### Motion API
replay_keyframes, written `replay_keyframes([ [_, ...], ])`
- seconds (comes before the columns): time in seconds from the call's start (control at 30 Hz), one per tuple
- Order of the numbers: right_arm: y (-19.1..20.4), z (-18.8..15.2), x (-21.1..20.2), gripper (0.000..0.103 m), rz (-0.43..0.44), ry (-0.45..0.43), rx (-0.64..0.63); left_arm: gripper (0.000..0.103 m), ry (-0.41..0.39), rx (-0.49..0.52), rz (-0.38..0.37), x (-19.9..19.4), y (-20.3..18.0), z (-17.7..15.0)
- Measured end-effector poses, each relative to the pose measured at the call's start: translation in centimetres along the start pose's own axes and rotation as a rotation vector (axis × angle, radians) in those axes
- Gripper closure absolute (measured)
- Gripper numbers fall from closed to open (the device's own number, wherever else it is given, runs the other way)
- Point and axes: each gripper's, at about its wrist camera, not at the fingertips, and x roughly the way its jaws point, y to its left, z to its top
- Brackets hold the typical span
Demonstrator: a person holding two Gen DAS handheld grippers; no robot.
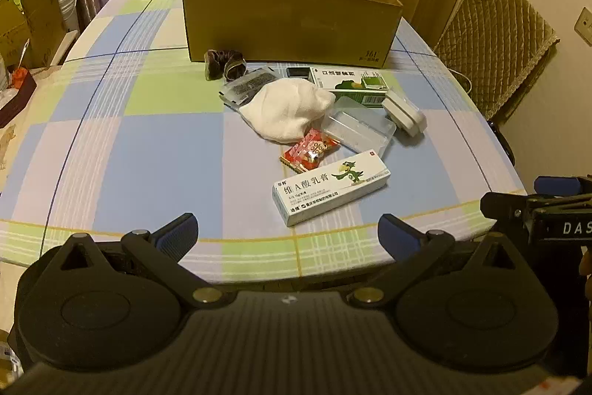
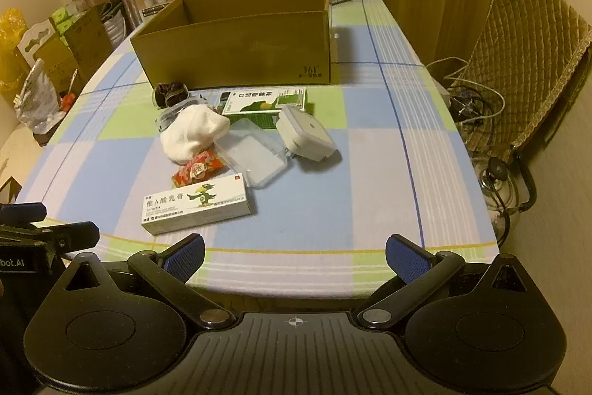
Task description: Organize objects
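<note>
Objects for sorting lie in a loose heap mid-table, just in front of the open cardboard box [image 1: 292,21], which looks empty as far as its visible inside shows. Nearest the table edge is the white ointment carton [image 1: 331,187]; behind it sit a red snack packet [image 1: 310,150], a clear plastic case [image 1: 359,128], a white cloth bundle [image 1: 288,111], a grey plug adapter [image 1: 403,115], a green-and-white carton [image 1: 349,84] and a dark crumpled thing [image 1: 225,62] beside the box wall. The left gripper [image 1: 288,232] and right gripper [image 2: 296,258] hover at the near edge, fingers spread wide, holding nothing. Judging by this, nothing is packed yet; everything remains to be done.
</note>
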Motion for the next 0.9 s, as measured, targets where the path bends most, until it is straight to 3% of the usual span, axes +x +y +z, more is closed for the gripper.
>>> replay_keyframes([
  [0.9, -0.06, -0.08, -0.04, 0.002, 0.009, 0.006, 0.008, 0.001, 0.011, -0.017, -0.011, -0.07, -0.03, -0.21],
])
